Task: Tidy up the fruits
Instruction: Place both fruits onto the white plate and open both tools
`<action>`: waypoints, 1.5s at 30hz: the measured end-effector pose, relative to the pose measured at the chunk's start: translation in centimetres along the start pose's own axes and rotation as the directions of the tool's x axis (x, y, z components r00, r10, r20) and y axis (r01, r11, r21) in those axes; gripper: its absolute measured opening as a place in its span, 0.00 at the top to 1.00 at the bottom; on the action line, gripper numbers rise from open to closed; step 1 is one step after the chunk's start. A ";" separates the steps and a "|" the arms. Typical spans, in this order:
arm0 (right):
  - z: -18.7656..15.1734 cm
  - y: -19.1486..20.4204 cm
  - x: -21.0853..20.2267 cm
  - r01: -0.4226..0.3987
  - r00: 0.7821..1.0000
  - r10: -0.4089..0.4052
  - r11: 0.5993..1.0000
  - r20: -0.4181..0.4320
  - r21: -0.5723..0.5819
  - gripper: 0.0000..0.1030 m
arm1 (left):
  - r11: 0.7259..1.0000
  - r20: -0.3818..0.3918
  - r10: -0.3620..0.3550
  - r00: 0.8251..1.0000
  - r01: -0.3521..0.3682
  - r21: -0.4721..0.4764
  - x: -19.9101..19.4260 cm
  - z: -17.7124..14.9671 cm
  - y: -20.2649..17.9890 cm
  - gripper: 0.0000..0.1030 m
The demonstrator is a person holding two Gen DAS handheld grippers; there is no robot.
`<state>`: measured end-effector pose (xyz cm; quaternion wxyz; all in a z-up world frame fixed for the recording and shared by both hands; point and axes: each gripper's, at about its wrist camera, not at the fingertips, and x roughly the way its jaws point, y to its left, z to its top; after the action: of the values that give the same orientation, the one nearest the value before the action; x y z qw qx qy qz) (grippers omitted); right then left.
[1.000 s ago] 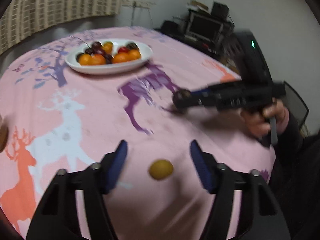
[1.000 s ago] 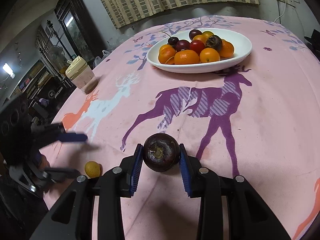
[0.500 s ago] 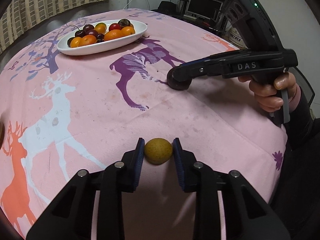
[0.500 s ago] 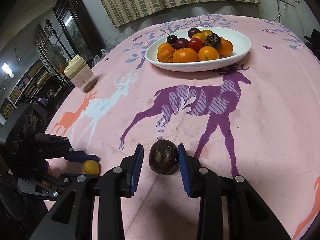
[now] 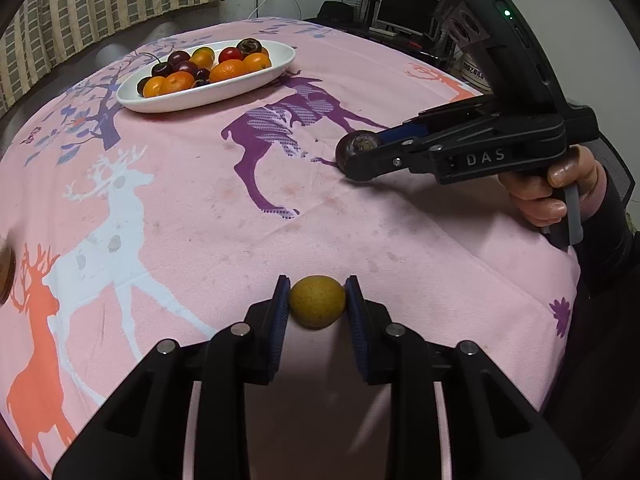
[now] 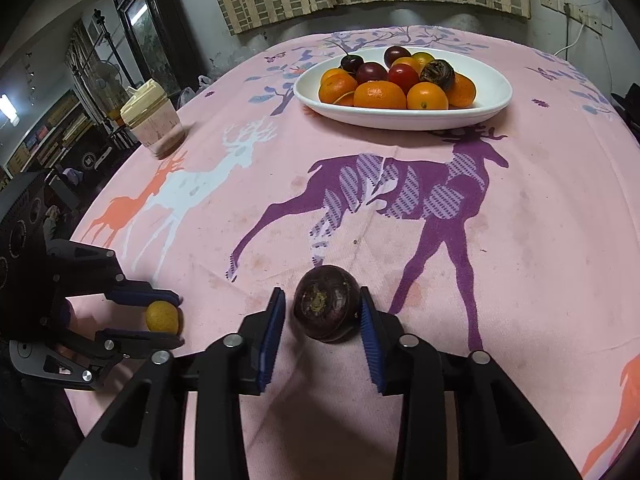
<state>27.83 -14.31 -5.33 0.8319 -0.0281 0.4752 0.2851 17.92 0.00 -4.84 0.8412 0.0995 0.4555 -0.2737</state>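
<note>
On the left side, my left gripper (image 5: 317, 304) has its two fingers closed against a small yellow fruit (image 5: 317, 301), one pad on each side; the fruit is low over the pink cloth (image 5: 360, 240), near the table edge, and I cannot tell if it is lifted or touches the cloth. In the right wrist view the same fruit sits between those fingers at the far left. More to the right, my right gripper (image 6: 323, 312) stands around a dark purple fruit (image 6: 327, 303), but the fingers are a little apart from it, with a small gap on each side, so I judge that it holds nothing now. This fruit rests on the cloth, at the legs of the purple deer print. Further back is the white plate (image 6: 492, 92), well apart from both grippers, already with oranges, cherries and one dark fruit in a heap. A cup (image 6: 154, 126) with a lid stands at the far left edge. I think most fruits are already collected, and these two are left: the yellow one is gripped, the purple one must be gripped, and both carried to the plate.
</note>
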 end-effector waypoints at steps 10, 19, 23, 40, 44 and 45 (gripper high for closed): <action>2.3 -0.6 -1.6 -0.061 0.995 0.060 0.998 0.084 0.013 0.68 | 0.997 0.052 0.036 0.998 -0.033 -0.069 -1.4 3.1 2.7 0.73; 12.9 -3.7 -2.1 0.035 0.955 -0.044 0.999 0.294 0.037 0.68 | 0.943 0.198 0.207 0.958 -0.142 -0.300 -0.3 17.2 11.3 0.73; 16.5 -6.2 0.8 0.076 0.949 -0.098 0.994 0.298 0.084 0.68 | 0.914 0.157 0.285 0.946 -0.218 -0.342 3.3 21.3 13.7 0.73; 12.5 -6.0 -2.4 0.159 0.939 -0.174 0.984 0.296 0.076 0.04 | 0.838 0.142 0.494 0.858 -0.425 -0.344 0.3 18.9 11.3 0.05; 8.6 -4.5 -3.4 0.187 0.945 -0.193 0.981 0.264 0.051 0.04 | 0.838 0.135 0.493 0.860 -0.427 -0.338 -1.4 15.8 9.4 0.05; 7.7 -4.2 -3.3 0.189 0.948 -0.190 0.982 0.256 0.029 0.04 | 0.838 0.131 0.491 0.861 -0.426 -0.341 -1.7 14.7 9.0 0.05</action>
<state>34.59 -16.84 0.62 0.9102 -0.0343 0.3586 0.2043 32.59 1.96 4.16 0.9312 0.0475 0.3614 0.0004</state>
